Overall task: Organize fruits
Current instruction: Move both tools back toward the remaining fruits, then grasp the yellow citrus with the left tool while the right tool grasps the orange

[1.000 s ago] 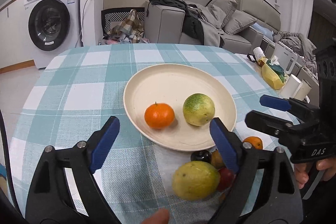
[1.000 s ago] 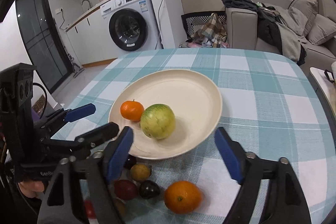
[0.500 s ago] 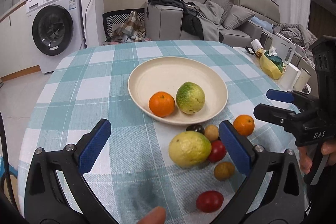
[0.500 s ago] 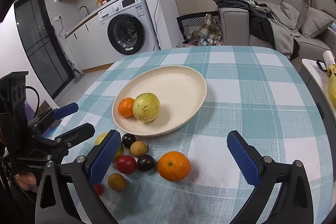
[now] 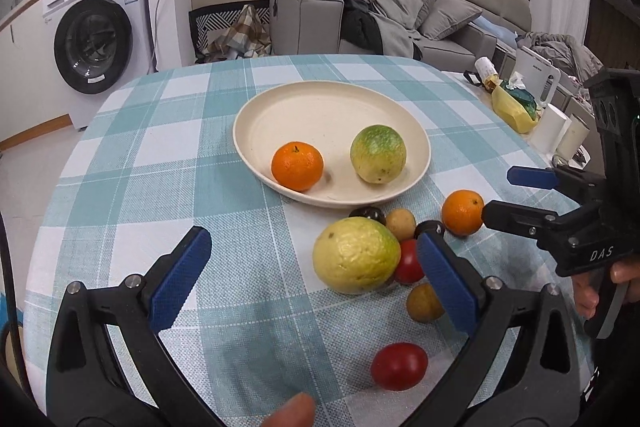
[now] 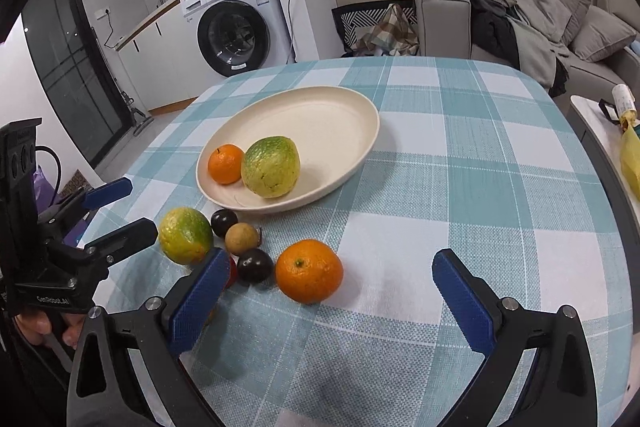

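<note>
A cream plate (image 5: 280, 115) (image 6: 340, 123) on the checked tablecloth holds an orange (image 5: 297, 166) (image 6: 225, 163) and a green-yellow guava (image 5: 378, 153) (image 6: 271, 166). In front of it lie a second guava (image 5: 356, 261) (image 6: 185, 235), a loose orange (image 5: 462, 212) (image 6: 309, 271), dark plums (image 6: 255, 265), brown longans (image 6: 241, 238) and red tomatoes (image 5: 399, 366). My left gripper (image 5: 312, 279) is open and empty, just before the second guava. My right gripper (image 6: 332, 301) is open and empty, just before the loose orange.
The table's right edge is near a side counter with a yellow bag (image 5: 514, 107) and white cups (image 5: 560, 131). A washing machine (image 6: 236, 23) and a grey sofa (image 5: 400, 23) stand behind the table.
Both grippers have drawn back from the plate toward the near table edge, bringing the loose fruits fully into view. Both stay open and empty.
</note>
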The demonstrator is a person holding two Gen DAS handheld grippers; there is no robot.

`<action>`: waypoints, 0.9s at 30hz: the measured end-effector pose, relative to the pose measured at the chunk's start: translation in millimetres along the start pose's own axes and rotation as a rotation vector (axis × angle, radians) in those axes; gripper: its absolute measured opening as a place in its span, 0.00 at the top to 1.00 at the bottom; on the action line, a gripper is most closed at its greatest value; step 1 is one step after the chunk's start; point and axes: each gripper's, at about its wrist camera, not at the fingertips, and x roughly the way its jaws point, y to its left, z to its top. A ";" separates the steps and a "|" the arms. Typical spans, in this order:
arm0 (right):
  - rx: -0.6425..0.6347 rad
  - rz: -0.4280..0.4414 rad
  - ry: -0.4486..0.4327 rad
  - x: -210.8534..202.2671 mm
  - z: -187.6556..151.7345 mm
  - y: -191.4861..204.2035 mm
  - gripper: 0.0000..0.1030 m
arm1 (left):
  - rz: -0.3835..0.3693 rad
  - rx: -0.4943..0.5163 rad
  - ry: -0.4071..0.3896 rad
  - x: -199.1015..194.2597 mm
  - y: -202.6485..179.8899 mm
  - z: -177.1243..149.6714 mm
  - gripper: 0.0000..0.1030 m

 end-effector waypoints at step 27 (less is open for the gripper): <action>0.013 0.043 0.070 23.2 -11.7 0.0 0.27 | -0.067 -0.059 0.078 33.9 5.9 -6.9 0.02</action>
